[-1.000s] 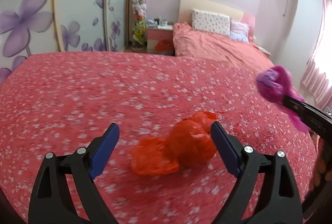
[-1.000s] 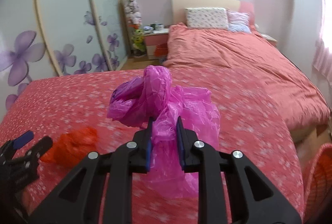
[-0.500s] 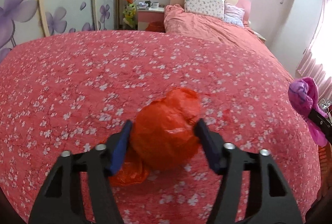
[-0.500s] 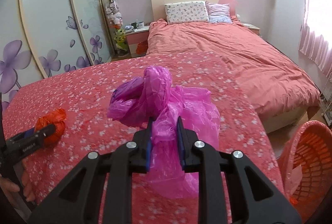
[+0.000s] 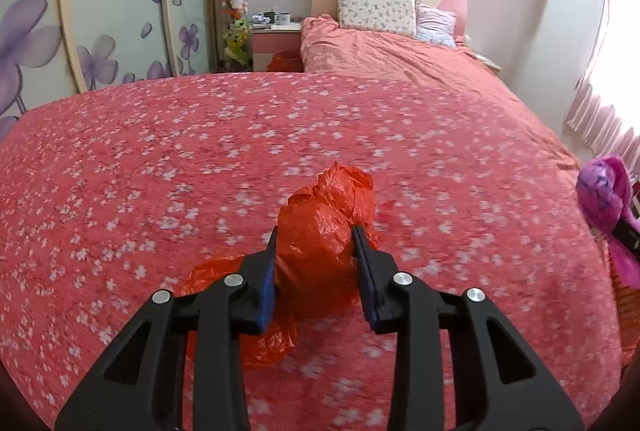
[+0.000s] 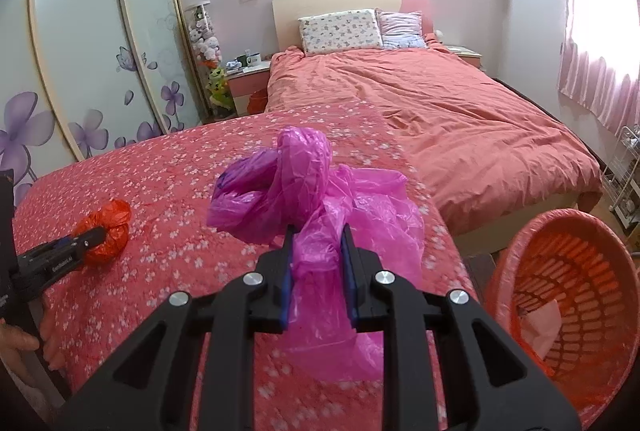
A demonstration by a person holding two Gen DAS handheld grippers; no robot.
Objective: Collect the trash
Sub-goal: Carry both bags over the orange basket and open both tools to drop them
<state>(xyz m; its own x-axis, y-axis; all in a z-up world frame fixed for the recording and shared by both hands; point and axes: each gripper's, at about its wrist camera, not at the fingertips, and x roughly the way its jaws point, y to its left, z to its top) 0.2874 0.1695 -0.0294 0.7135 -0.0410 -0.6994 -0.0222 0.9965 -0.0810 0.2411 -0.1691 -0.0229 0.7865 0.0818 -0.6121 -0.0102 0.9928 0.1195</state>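
Left tongs: the left gripper (image 5: 314, 243) was closed narrow on the orange plastic bag (image 5: 320, 251), both blue pads pressed into the crumpled ball.
Orange bag: its knotted top stood above the fingertips; a loose tail spread on the floral bedspread (image 5: 200, 159) below and to the left of the jaws. Whether the ball itself touched the cloth could not be told. In the right wrist view the bag (image 6: 106, 233) sat near the bedspread's left part, pinched by the left gripper (image 6: 86, 241).
Right tongs: the right gripper (image 6: 318, 247) was clamped tight on the magenta plastic bag (image 6: 312, 199), held off the bedspread; its bunched knot rose above the fingertips and thin film hung past the jaws on the right.
Magenta bag, other view: it showed at the far right margin (image 5: 604, 199) of the left wrist view, beyond the bedspread's right border.
Basket: an orange slatted laundry basket (image 6: 568, 231) stood on the floor just beside the right edge of the floral bedspread (image 6: 180, 191), below and to the right of the right gripper, with pale paper inside.
Open room: a wide stretch of bare bedspread lay between the two bags and ahead of the left gripper.
Far edge: the bedspread ended against a second bed with a salmon duvet (image 6: 440, 103).
Left side: a wardrobe with purple flowers (image 5: 100, 31) ran along it.
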